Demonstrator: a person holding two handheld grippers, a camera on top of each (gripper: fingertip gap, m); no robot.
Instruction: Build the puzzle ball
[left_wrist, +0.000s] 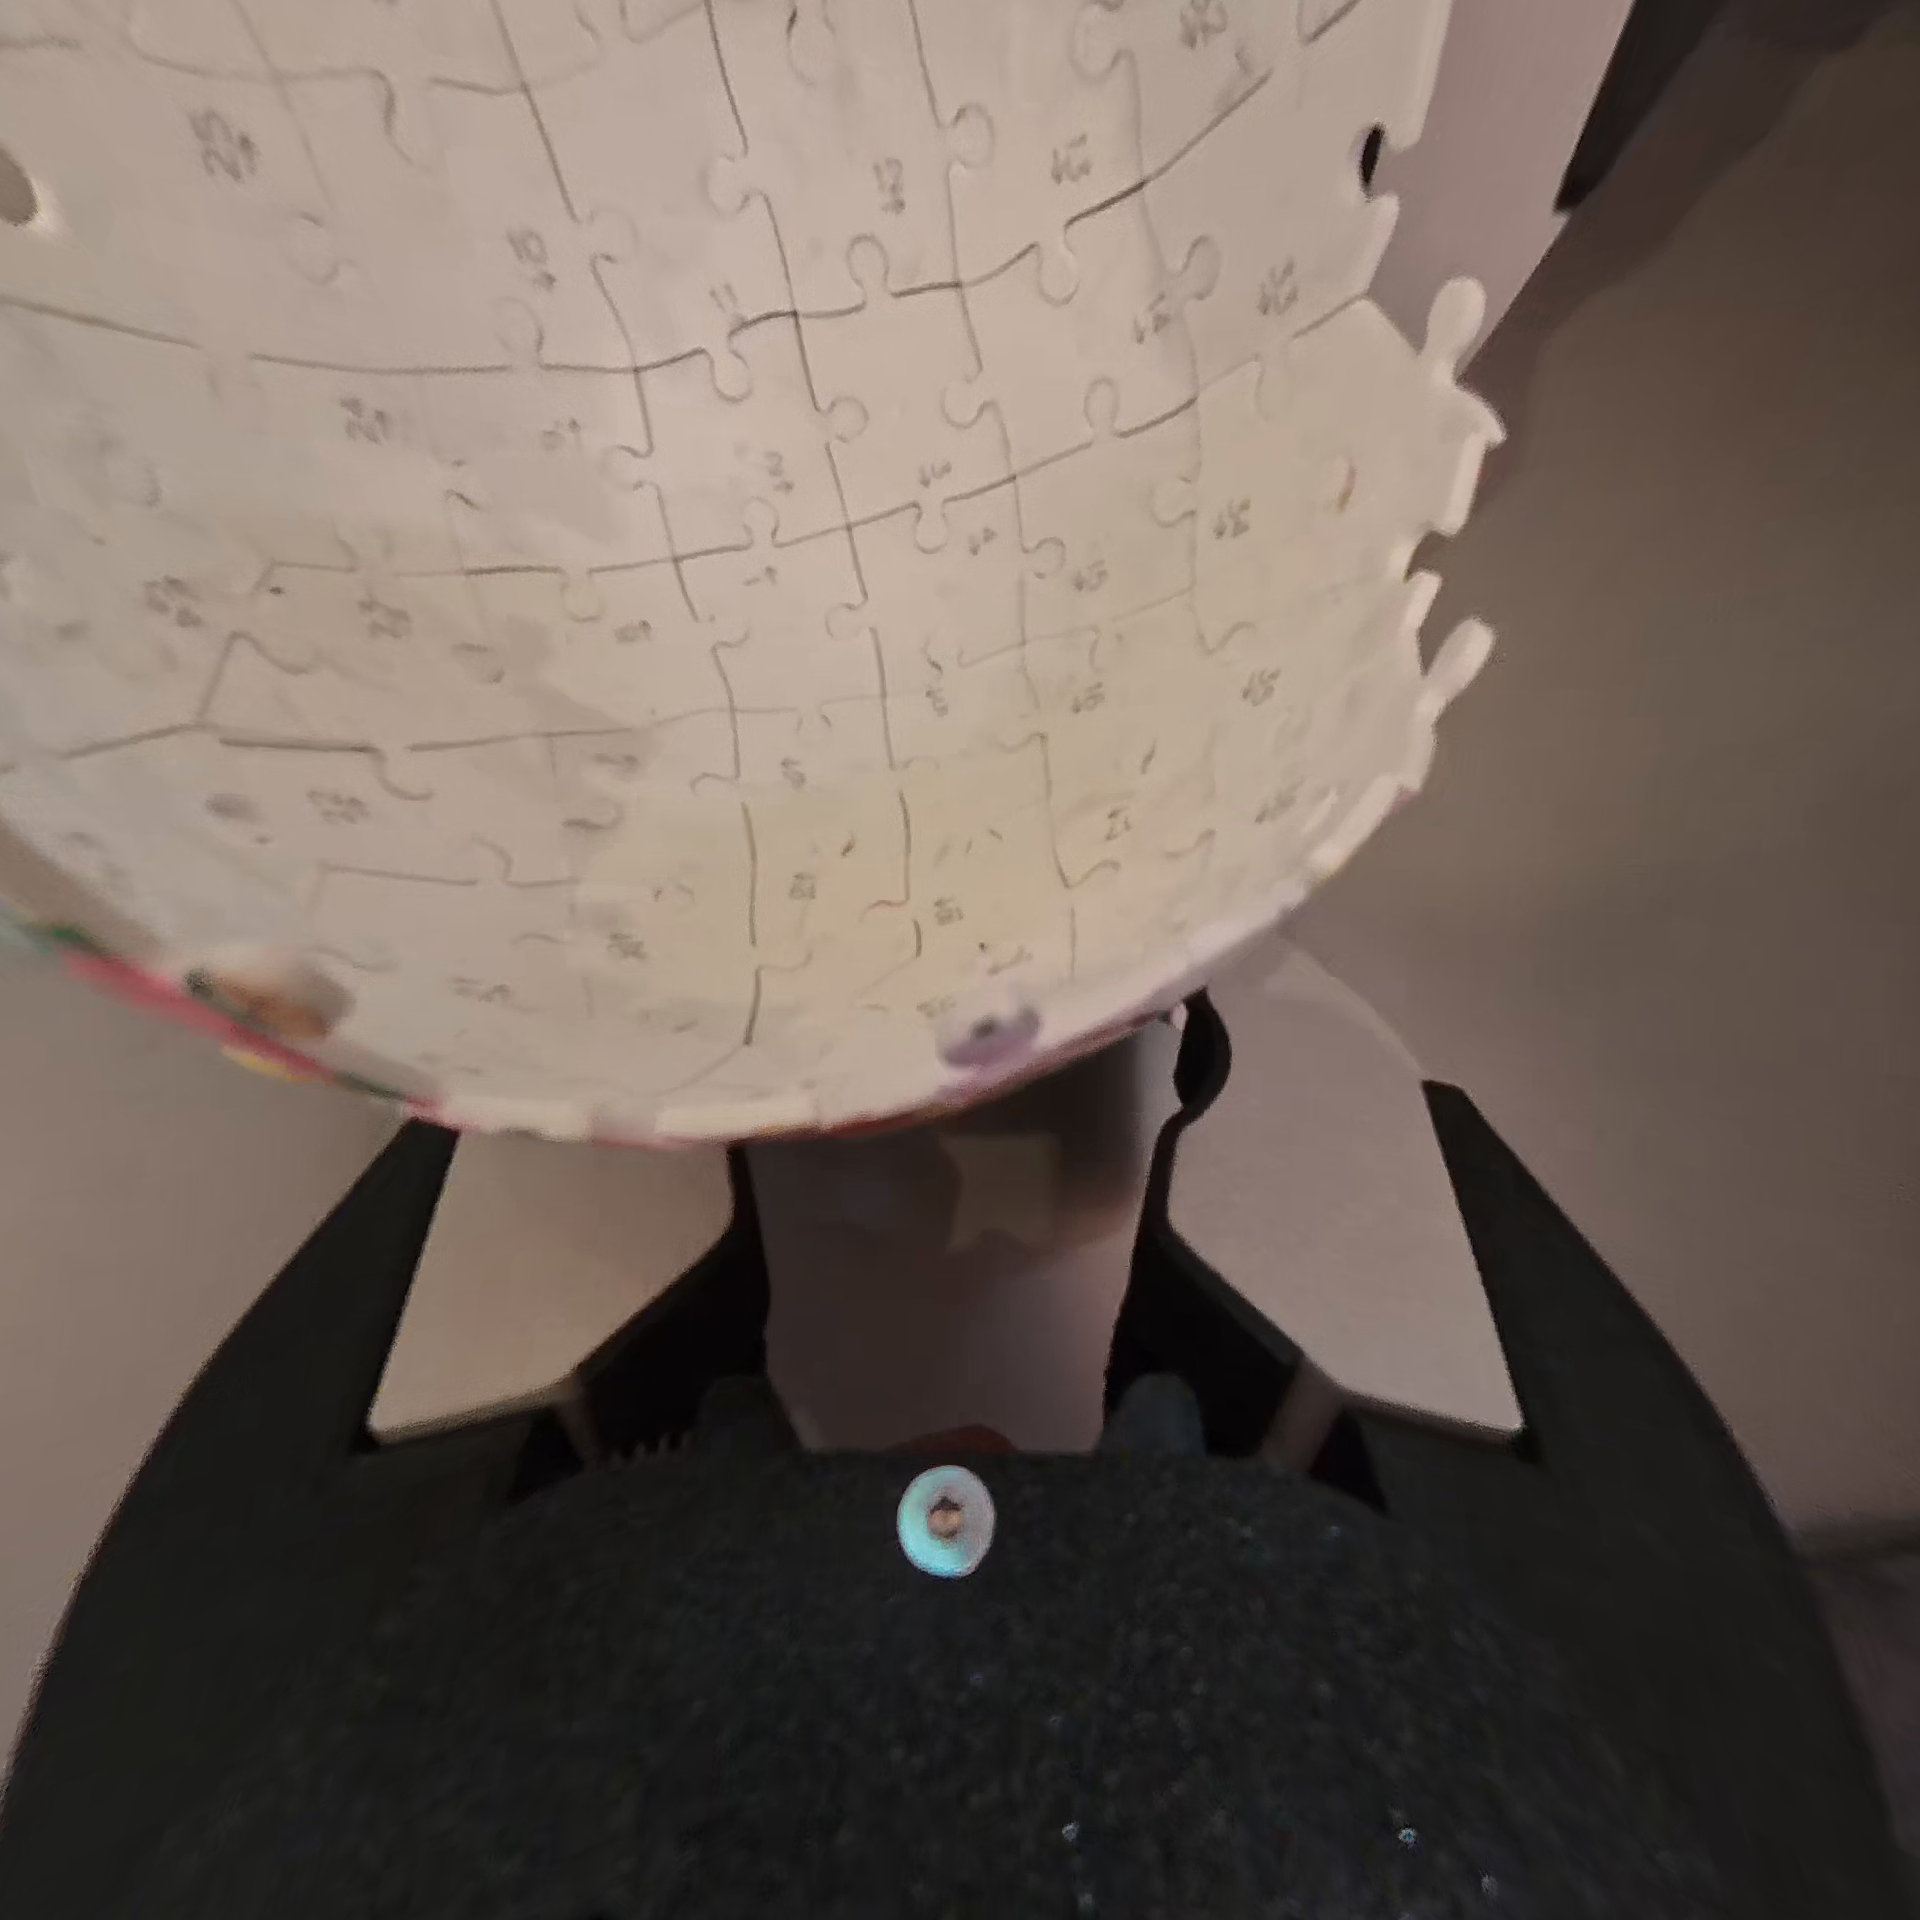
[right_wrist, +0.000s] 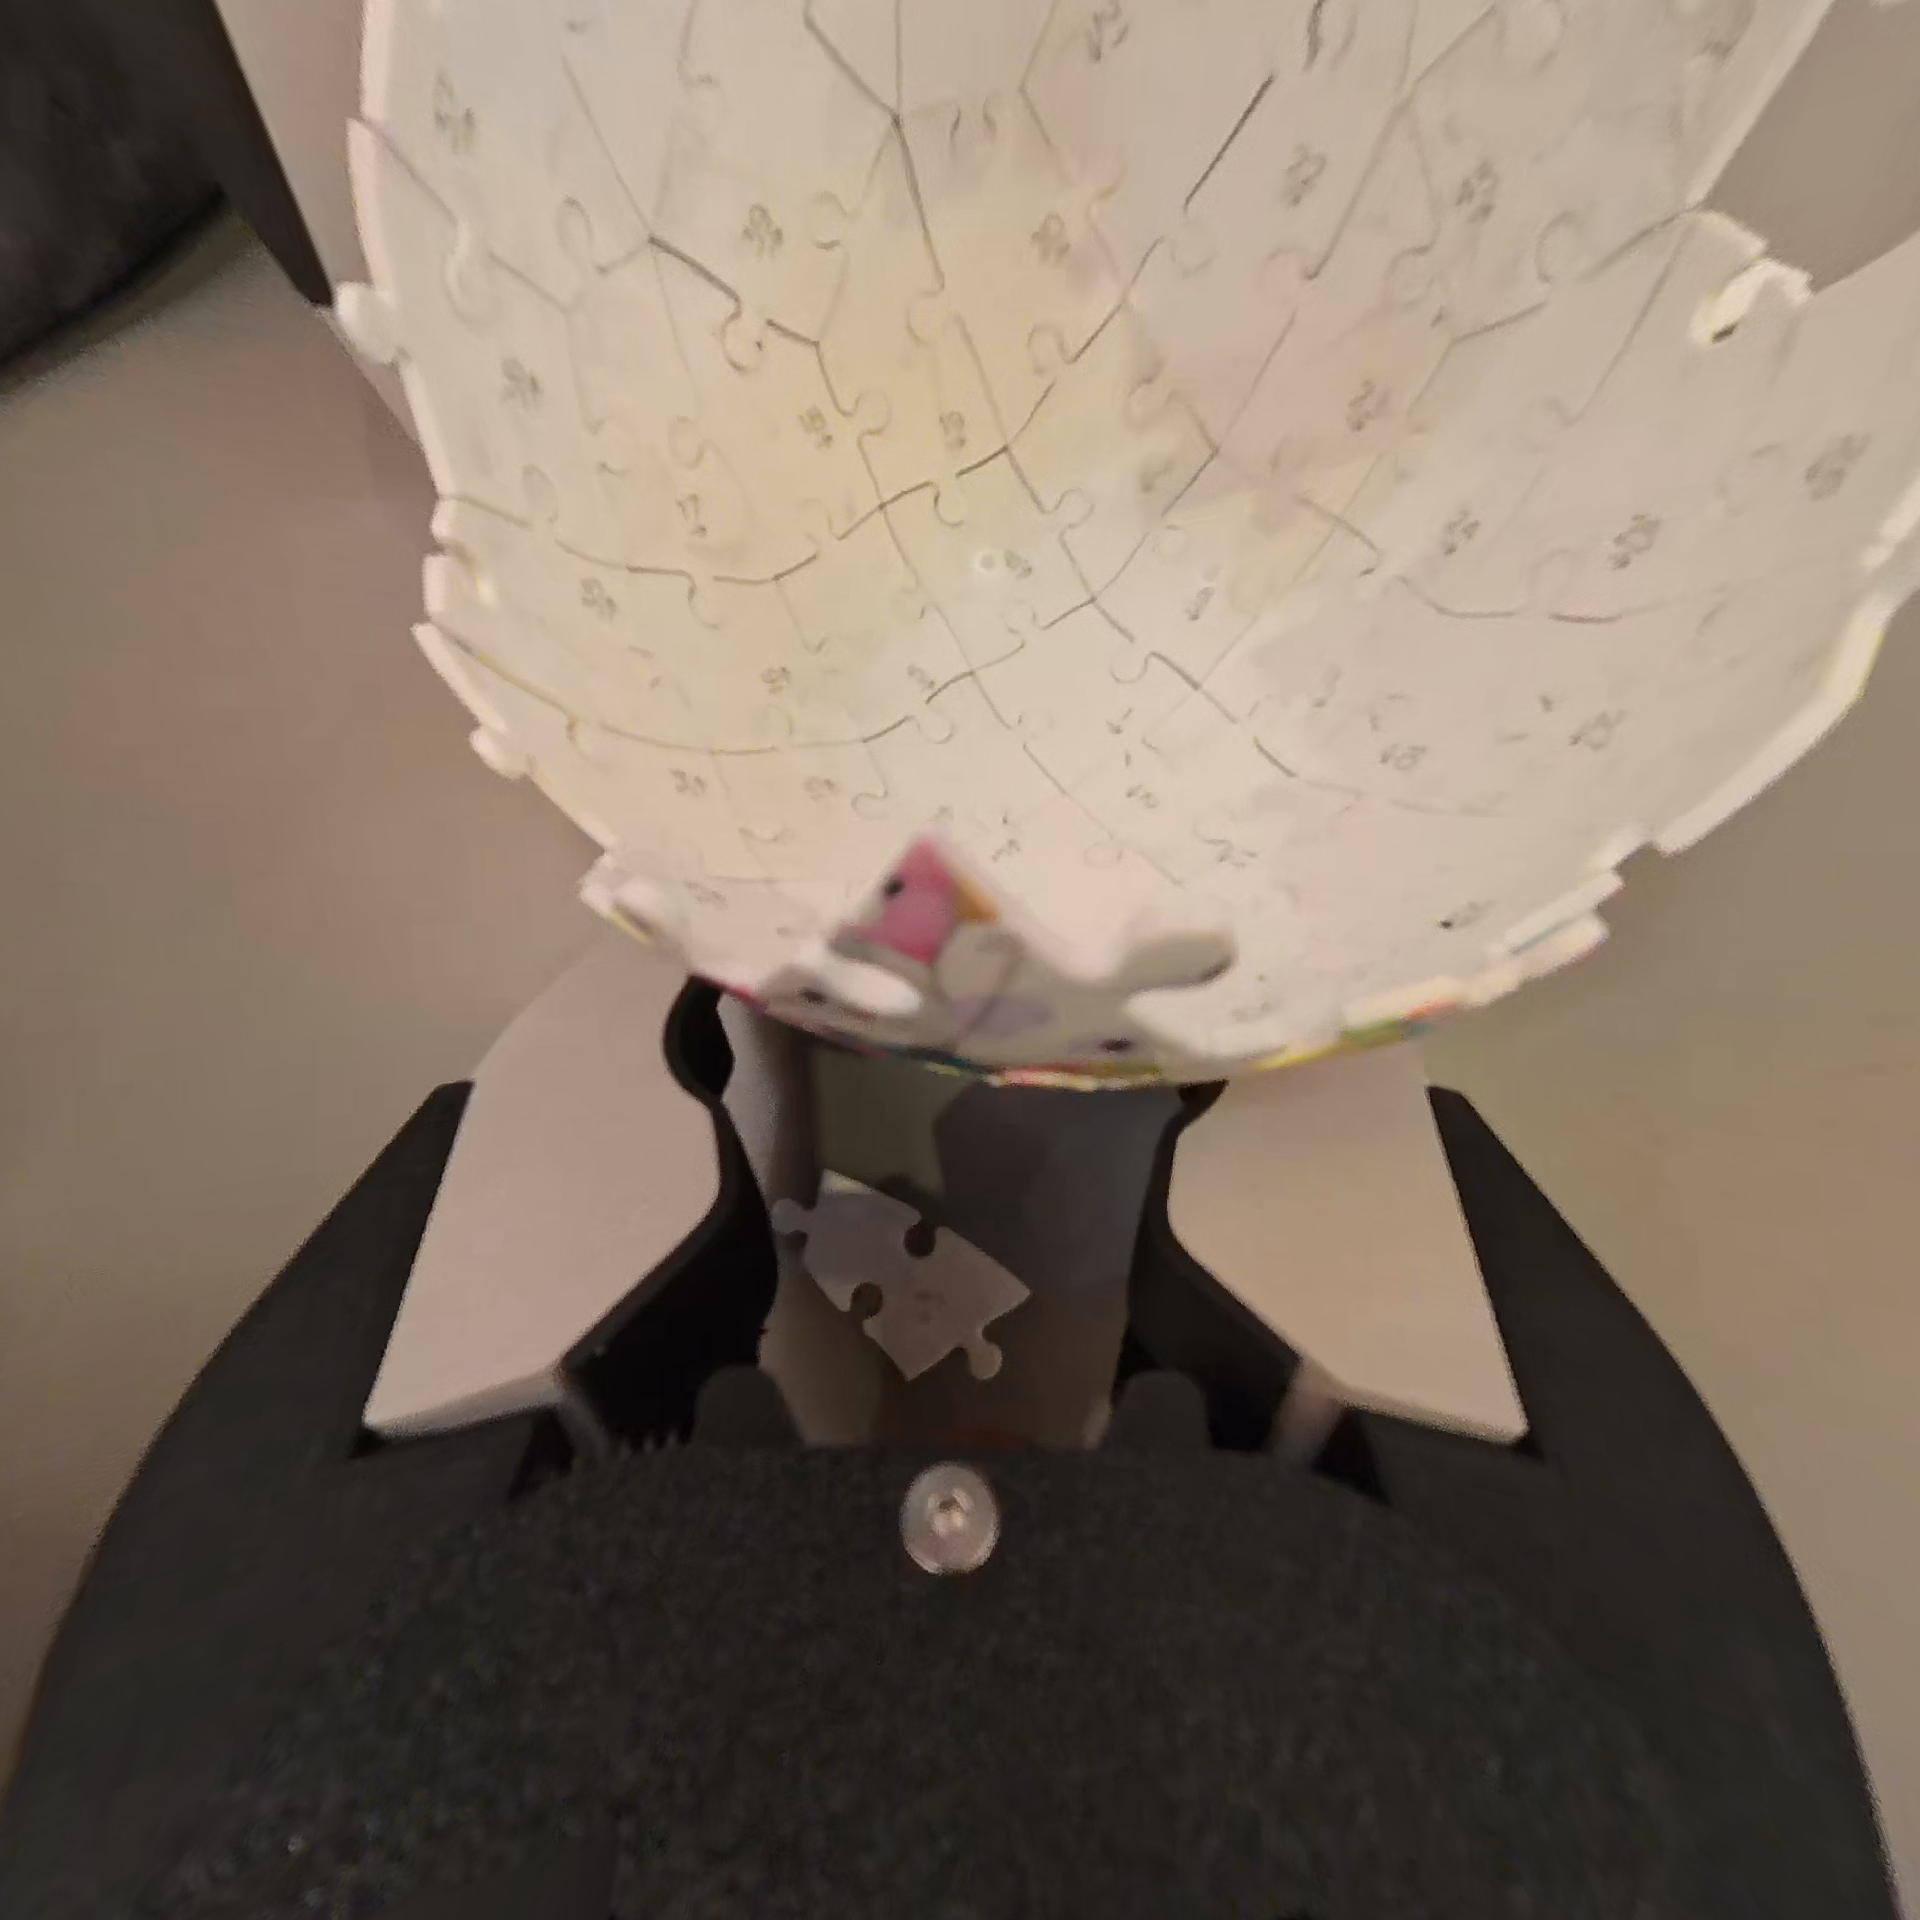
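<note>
Both of our gripper tips vanish behind the rim of the half-built puzzle ball (left_wrist: 779, 499), whose white inner shell overruns each wrist view, so we cannot tell whether the left gripper (left_wrist: 956, 1091) or the right gripper (right_wrist: 951, 1049) pinches it. Each gripper points up under the shell's near edge. A loose puzzle piece (right_wrist: 904, 1288) lies on the beige table (right_wrist: 208, 727) below the right gripper.

Likely a home: beige tabletop (right_wrist: 208, 727), dark upholstered cushion (right_wrist: 94, 208) behind.
</note>
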